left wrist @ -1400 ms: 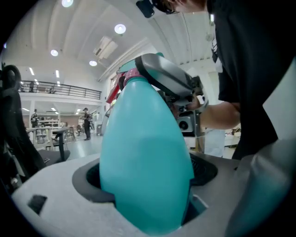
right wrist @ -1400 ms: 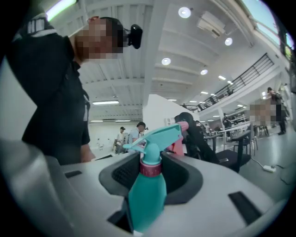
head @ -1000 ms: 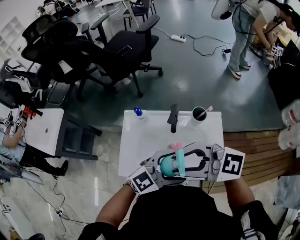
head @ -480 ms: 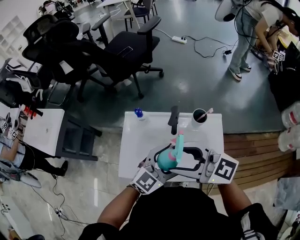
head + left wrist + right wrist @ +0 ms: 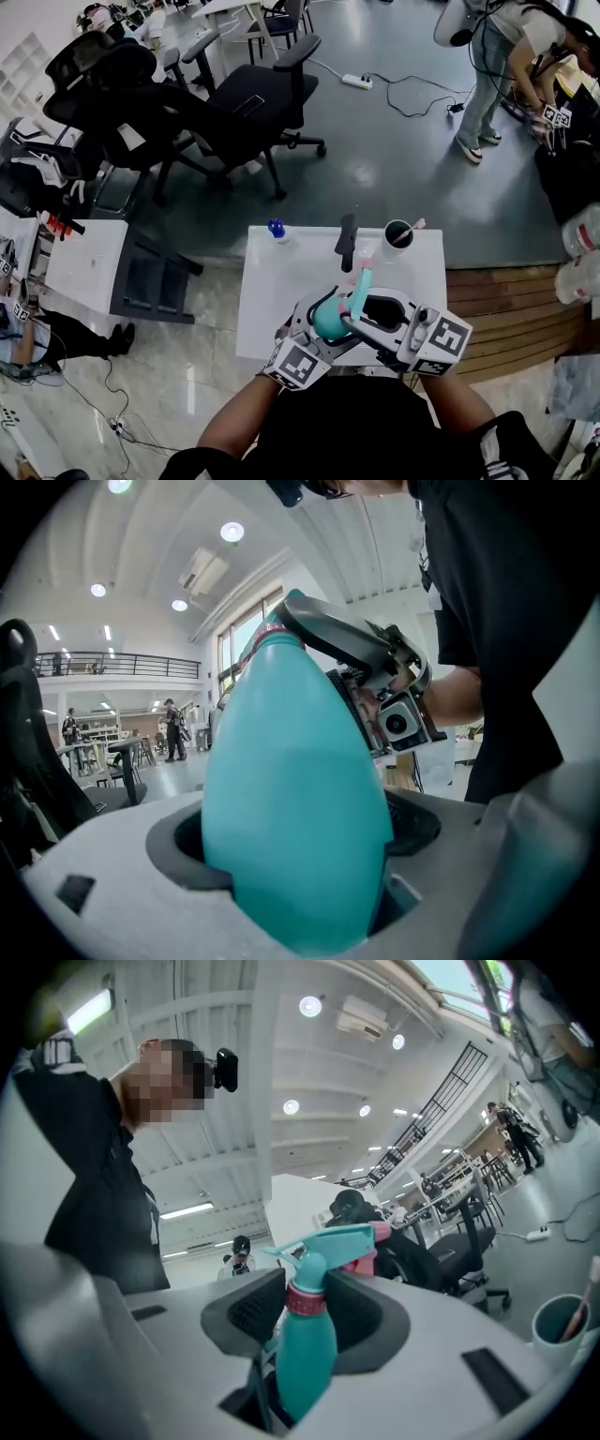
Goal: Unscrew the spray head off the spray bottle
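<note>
Above the counter (image 5: 281,272) at six o'clock, the left gripper (image 5: 317,317) clamped the spray bottle (image 5: 330,321), likely light and slick, by its belly. The right gripper's (image 5: 305,1305) jaws were closing on the pink collar (image 5: 306,1299), probably the best purchase.

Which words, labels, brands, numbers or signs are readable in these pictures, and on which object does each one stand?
No readable text in any view.
Spray bottle: plain teal, no label shows.
Left marker cube and right marker cube: black-and-white square patterns only, no words.
Cup and blue-capped bottle: too small to tell.
</note>
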